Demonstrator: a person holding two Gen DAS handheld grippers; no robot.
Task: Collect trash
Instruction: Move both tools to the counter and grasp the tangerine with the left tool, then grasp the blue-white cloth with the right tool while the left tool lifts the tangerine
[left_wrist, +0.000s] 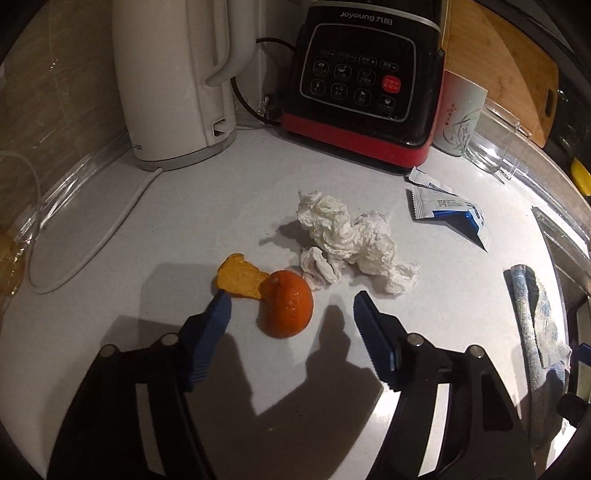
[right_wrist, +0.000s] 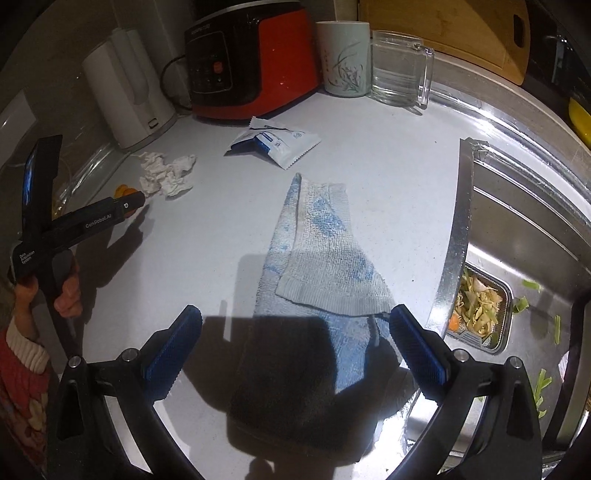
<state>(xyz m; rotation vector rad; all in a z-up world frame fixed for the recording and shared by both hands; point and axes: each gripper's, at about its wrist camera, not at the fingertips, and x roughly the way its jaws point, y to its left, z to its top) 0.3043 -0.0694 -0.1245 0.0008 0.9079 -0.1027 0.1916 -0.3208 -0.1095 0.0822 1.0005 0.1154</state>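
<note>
Orange peel (left_wrist: 286, 306) lies on the white counter with a second peel piece (left_wrist: 242, 277) beside it. My left gripper (left_wrist: 291, 304) is open, its fingers either side of the peel. Crumpled white tissue (left_wrist: 351, 236) lies just beyond, and a torn blue-white wrapper (left_wrist: 448, 210) lies to the right. In the right wrist view my right gripper (right_wrist: 295, 317) is open and empty above a blue-white dishcloth (right_wrist: 321, 251). The tissue (right_wrist: 168, 173), the wrapper (right_wrist: 275, 142) and the left gripper's body (right_wrist: 96, 218) show there too.
A white kettle (left_wrist: 173, 77) and a black-red blender base (left_wrist: 365, 77) stand at the back, with a mug (right_wrist: 345, 55) and a glass jug (right_wrist: 400, 66). A steel sink (right_wrist: 524, 236) with food scraps in its strainer (right_wrist: 478, 306) lies at the right. A white cord (left_wrist: 96, 243) crosses the left.
</note>
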